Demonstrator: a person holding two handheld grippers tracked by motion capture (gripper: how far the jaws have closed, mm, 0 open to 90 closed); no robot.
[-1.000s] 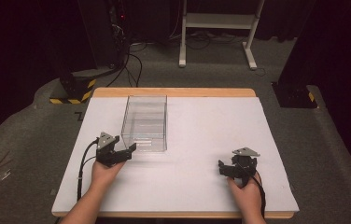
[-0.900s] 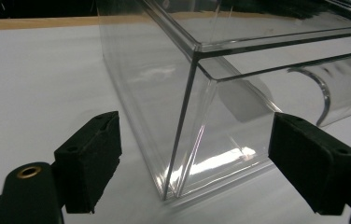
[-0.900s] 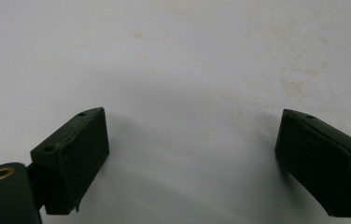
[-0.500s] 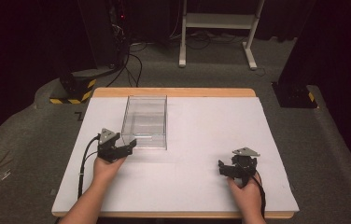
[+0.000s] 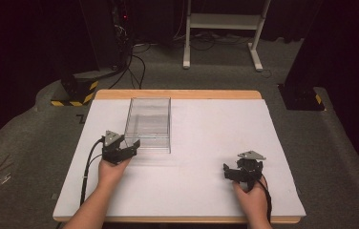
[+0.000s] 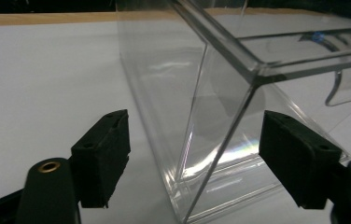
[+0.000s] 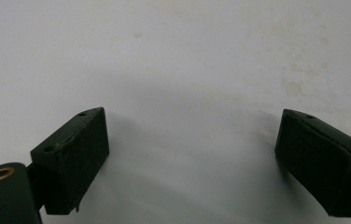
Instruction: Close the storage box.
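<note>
High view. A white table top (image 5: pixel 206 191) with a wooden far edge (image 5: pixel 177 94) fills the centre of the frame, with grey carpet (image 5: pixel 340 157) around it. A white frame stand (image 5: pixel 220 21) is at upper centre and a yellow-striped block (image 5: pixel 75 93) at upper left. The clear box (image 5: pixel 149 125) stands left of centre. The left gripper (image 5: pixel 129 147), whose jaws have just been closing, straddles the box's near-left corner with its pads clear of it. The right gripper (image 5: pixel 237 171), at lower right, is spread over bare surface.
</note>
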